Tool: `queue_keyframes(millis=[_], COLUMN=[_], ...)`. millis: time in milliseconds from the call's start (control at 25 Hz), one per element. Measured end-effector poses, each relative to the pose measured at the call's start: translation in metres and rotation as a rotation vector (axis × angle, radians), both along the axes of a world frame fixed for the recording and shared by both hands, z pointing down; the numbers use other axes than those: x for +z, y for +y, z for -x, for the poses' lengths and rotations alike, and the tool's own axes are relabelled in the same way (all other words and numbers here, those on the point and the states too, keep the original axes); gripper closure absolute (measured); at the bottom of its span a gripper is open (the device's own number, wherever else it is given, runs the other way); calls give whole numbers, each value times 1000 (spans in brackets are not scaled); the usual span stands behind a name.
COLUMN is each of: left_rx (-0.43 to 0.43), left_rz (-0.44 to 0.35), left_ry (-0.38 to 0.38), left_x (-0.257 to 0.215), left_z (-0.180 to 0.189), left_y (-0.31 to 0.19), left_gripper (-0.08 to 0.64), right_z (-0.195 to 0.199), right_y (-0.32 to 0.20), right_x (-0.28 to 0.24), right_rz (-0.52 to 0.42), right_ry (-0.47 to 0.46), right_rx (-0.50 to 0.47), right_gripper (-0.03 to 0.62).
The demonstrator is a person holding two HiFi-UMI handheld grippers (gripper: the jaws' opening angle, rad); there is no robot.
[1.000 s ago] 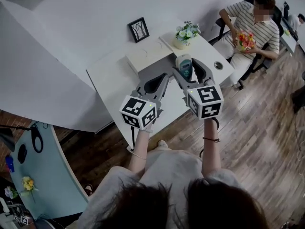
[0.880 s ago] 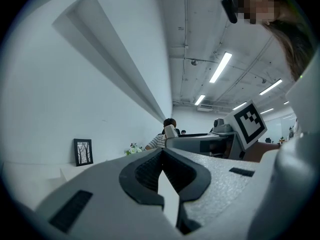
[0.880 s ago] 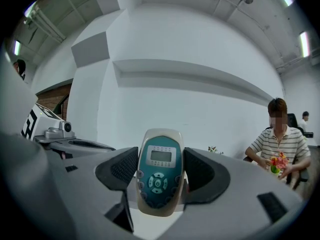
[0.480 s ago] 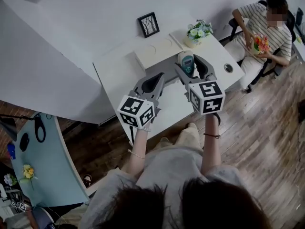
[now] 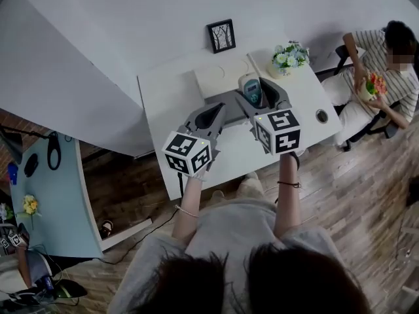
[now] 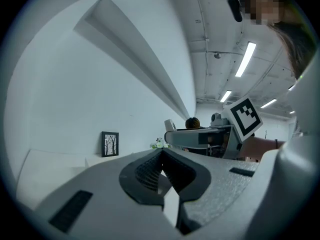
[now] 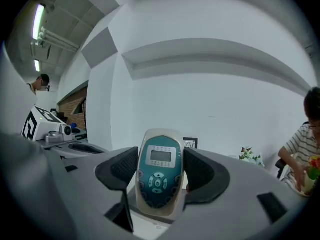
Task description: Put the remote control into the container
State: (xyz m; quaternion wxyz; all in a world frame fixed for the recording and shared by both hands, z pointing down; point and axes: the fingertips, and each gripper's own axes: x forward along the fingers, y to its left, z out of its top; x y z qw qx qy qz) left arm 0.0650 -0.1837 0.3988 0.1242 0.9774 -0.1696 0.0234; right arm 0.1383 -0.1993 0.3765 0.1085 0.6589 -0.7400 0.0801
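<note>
The right claw (image 5: 255, 91) is pinching the remote (image 7: 160, 176). Both dark pads press against its sides, and it stands upright between them with its little screen and teal button face turned back toward the person holding it. From above, the remote hangs over the far half of the white surface (image 5: 170, 103), right by the near right corner of the container (image 5: 213, 78). I cannot tell how high it is above the top. The container is a flat white box lying at the middle of the far edge.

The left claw (image 6: 161, 154) is pressed together with nothing in it. It hangs over the middle of the surface, just left of the right one and a bit nearer the front edge.

A small framed picture (image 5: 221, 36) stands at the far edge behind the container, and a pot of flowers (image 5: 290, 54) sits in the far right corner. Off the right edge, a seated person (image 5: 383, 64) in a striped shirt holds something colourful.
</note>
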Motion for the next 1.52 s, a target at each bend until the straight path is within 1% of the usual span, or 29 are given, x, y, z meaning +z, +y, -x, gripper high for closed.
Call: queue_keyframes(millis=[320,440,600,800,920,1080,1320,1520], left_rx=[-110,-142,-204,-281,-315,-324,-317,-324], left_rz=[47,65,83,114,144,172,240,268], left_ry=[-29,-38,-40,-40,-45,-74,-93,-98], left_x=[20,28,37,50,58,68,87,98], left_z=[-13,-19,-27,-35,-36,-37,-38,-35], left_y=[-12,-15,-24,-33,-34,-30,-26,-31], left_gripper=[557,557,557,557,557,557,557,557], right_z=[-8,-10,-11,-9,-8,-5,4,6], right_y=[-23,-30,-41,-48,-49,-51,-52,-55], right_x=[27,38,47,69,83,104,122,148], right_rz=[86,122,144,211,250,305,374,443], right_ry=[-13,20,19,97,94,65,60,89], right_rx=[-148,-203,-289,-407,-454,-481,-519,-541], right_gripper=[307,307,307,307,307,307,305,307])
